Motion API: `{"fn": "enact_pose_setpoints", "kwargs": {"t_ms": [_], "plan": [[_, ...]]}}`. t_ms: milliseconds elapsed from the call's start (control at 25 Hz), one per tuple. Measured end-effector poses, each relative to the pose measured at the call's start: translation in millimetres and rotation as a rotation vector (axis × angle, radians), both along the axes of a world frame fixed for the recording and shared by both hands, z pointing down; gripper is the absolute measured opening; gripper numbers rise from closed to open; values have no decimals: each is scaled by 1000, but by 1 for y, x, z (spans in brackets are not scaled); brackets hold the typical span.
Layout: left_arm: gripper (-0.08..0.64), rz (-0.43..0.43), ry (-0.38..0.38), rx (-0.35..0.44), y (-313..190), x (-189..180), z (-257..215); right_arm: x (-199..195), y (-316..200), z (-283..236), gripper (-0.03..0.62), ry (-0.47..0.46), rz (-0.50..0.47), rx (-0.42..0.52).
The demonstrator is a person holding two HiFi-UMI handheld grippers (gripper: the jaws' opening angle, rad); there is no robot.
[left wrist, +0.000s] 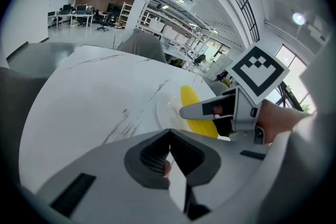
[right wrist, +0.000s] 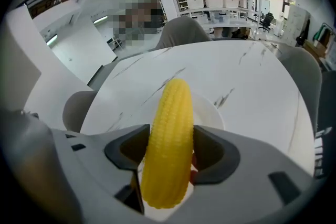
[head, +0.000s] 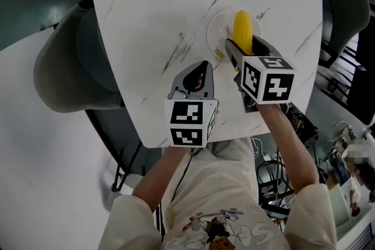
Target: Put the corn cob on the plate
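A yellow corn cob [head: 242, 31] [right wrist: 168, 139] [left wrist: 195, 110] is clamped lengthwise between the jaws of my right gripper [head: 244, 45] [right wrist: 169, 153], its tip pointing away over a small white plate [head: 218, 33] [right wrist: 210, 115] [left wrist: 167, 109]. The cob hangs over the plate; whether it touches it I cannot tell. My left gripper [head: 198, 76] [left wrist: 167, 152] sits to the left of the plate, near the table's front edge, its jaws shut with nothing between them.
The white marble-look table [head: 158, 20] has rounded corners. Grey chairs stand at its left [head: 70, 67] and far right [head: 345, 3]. Cables and clutter [head: 275, 178] lie on the floor to the right of the person.
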State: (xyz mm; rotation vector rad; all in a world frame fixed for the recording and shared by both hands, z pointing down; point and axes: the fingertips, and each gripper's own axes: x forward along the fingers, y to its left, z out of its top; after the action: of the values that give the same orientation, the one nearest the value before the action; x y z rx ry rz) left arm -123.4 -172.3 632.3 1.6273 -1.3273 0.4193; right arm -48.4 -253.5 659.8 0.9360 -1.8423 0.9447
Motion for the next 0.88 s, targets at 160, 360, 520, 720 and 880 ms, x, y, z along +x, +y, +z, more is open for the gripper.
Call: {"fn": "enact_pose_setpoints", "kwargs": {"t_ms": [160,360,520,720,880], "plan": [[8,0,3,3,3,2,-2,-3,0,5,259,27,-29,-10],[9,-2,2,5,1,2,-2,-3,-3,8,259,37,-36,-19],[8,-4,-1,3,1,3,-1,-3,-4,13,259,57,-41,-32],[8,-4,-3,4,1,6,-2,-4,-6,15,259,87,-75,-6],[8,-1,-5,6,2,10,-5,-1,-8,10,260,92,-70,19]]}}
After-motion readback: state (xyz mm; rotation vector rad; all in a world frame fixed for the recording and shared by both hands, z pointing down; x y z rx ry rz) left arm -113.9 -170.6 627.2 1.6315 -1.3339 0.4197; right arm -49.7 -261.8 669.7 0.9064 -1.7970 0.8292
